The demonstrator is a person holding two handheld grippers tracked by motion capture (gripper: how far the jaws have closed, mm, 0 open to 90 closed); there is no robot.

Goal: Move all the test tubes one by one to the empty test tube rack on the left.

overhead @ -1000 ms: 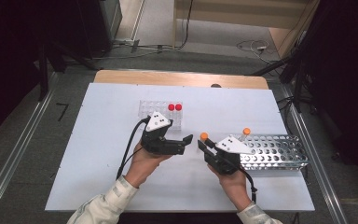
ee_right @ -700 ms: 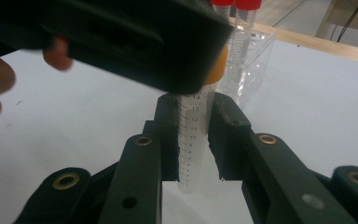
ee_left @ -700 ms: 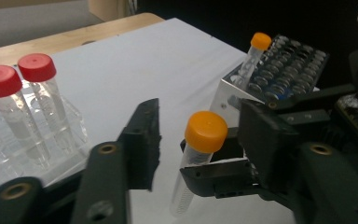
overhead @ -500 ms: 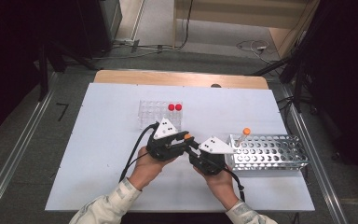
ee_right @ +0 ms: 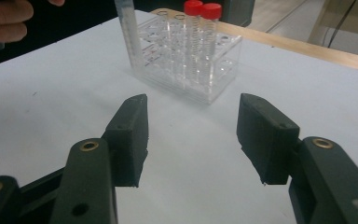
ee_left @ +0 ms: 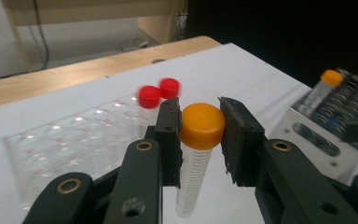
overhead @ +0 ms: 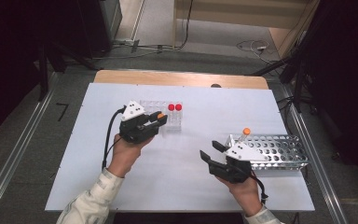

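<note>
Bare surface (overhead: 177, 177) is seen between both racks. The orange-capped tube (ee_left: 200, 128) is clamped by the left gripper (ee_left: 200, 135); the right gripper (ee_right: 191, 130), just opened, is empty.

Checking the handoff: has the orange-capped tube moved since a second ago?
Yes. The orange-capped tube went from beside the metal rack leftward to the clear rack, held by the left tongs.

Between the clear rack (overhead: 161, 114) and the metal rack (overhead: 272, 151) the white table (overhead: 191, 182) lies bare, wide enough for a hand. Two red-capped tubes (overhead: 175, 108) stand up at the clear rack's right end; an orange-capped tube (overhead: 243, 136) rises from the metal rack's left corner.
</note>
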